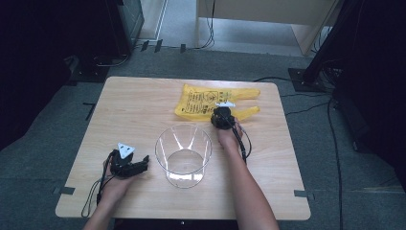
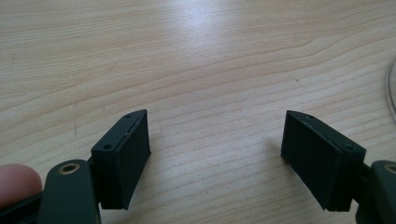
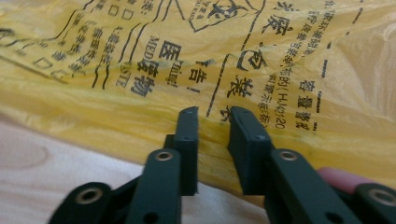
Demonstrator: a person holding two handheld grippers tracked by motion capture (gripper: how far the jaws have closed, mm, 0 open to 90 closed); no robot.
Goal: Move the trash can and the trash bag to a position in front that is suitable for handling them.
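A yellow plastic bag with black print lies flat at the table's far middle. My right gripper rests on its near edge. In the right gripper view the bag spreads under and beyond the right gripper, whose jaws stand open by a narrow gap, with a creased fold of the bag showing in the gap. A clear plastic bin stands upright at the table's centre. My left gripper lies low at the bin's left, wide open; between its jaws the left gripper has bare wood.
The wooden table has bare room at its left and right sides. The bin's clear rim curves in at the right edge of the left gripper view. Cables and dark stands sit on the floor beyond the table.
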